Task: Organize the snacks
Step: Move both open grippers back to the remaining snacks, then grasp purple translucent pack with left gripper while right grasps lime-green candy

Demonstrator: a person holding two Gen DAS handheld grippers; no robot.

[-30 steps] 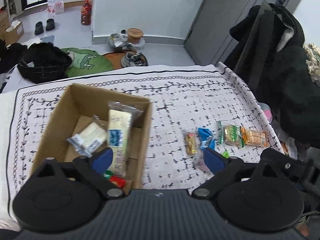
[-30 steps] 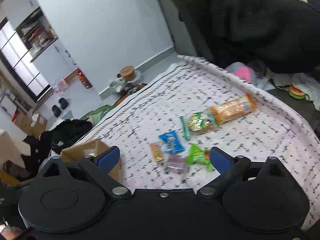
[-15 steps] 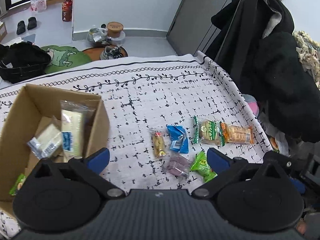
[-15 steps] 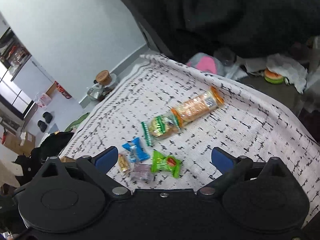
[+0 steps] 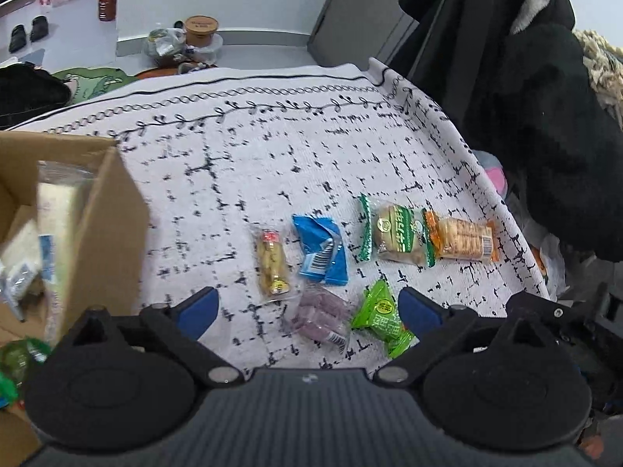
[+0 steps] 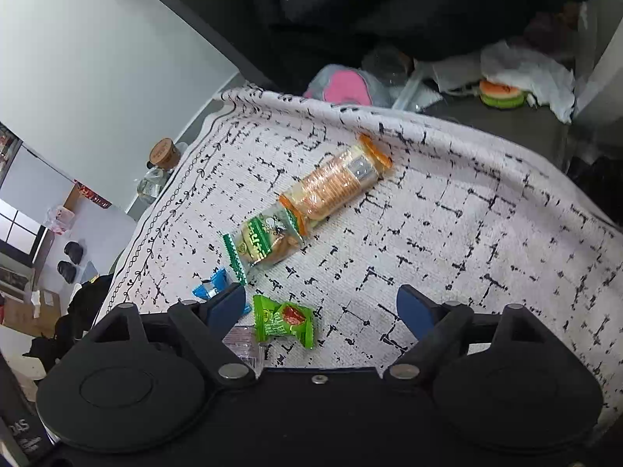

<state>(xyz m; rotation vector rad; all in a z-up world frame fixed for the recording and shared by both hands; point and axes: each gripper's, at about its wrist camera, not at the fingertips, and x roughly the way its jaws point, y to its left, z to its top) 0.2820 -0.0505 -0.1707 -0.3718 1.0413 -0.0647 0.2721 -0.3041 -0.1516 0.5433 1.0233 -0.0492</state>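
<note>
Left wrist view takes in the surface [image 5: 241,155] under its black-and-white cloth, with the cardboard box [image 5: 109,210] at its left edge already holding a few packets. Right of the box lie the loose snacks: an orange cracker pack [image 5: 463,239] touching a green-wrapped bun [image 5: 397,235], then a blue packet [image 5: 323,249] and a yellow snack [image 5: 272,262] side by side. Nearest the camera sit a purple packet [image 5: 321,317] and a small green candy [image 5: 383,319]. The left gripper [image 5: 307,305] hangs over these with fingers wide apart, holding nothing. The right gripper [image 6: 321,307] does the same, fingers apart, the candy just inside its left finger.
</note>
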